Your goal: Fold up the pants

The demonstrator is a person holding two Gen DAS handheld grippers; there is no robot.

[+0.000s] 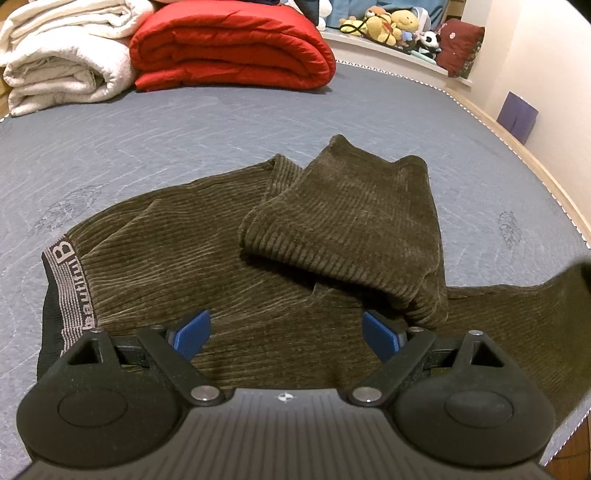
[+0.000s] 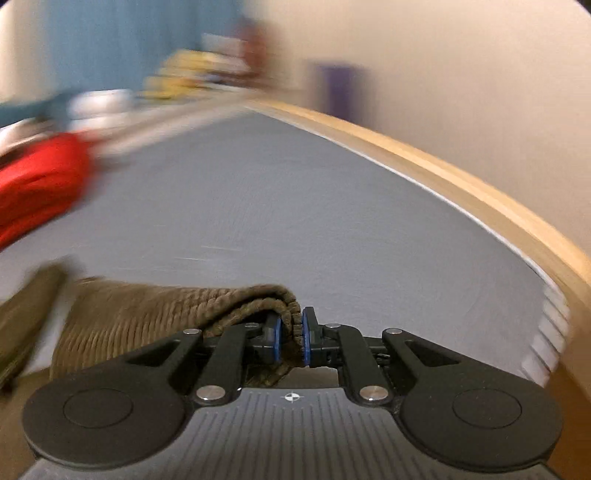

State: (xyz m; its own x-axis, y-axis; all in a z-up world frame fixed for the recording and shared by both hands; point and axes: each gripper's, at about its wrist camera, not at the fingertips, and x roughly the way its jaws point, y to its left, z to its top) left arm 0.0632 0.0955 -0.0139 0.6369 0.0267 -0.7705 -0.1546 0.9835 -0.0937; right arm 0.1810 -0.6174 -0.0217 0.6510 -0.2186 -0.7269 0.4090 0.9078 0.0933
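Dark olive corduroy pants (image 1: 229, 258) lie on the grey mattress (image 1: 184, 129), the striped waistband (image 1: 68, 291) at the left and one leg end (image 1: 351, 221) folded back on top. My left gripper (image 1: 286, 336) hovers over the middle of the pants, open, with nothing between its blue pads (image 1: 190, 338). In the blurred right wrist view my right gripper (image 2: 290, 338) is shut on a folded edge of the corduroy pants (image 2: 166, 310), the cloth pinched between the blue pads (image 2: 306, 338). A dark strip of the pants (image 1: 546, 314) runs to the right.
A folded red quilt (image 1: 232, 44) and a white blanket (image 1: 62, 59) sit at the mattress's far side. Stuffed toys (image 1: 391, 26) line a ledge behind. A wooden bed frame (image 2: 461, 184) and a wall bound the right side. Grey mattress (image 2: 295, 206) stretches ahead of the right gripper.
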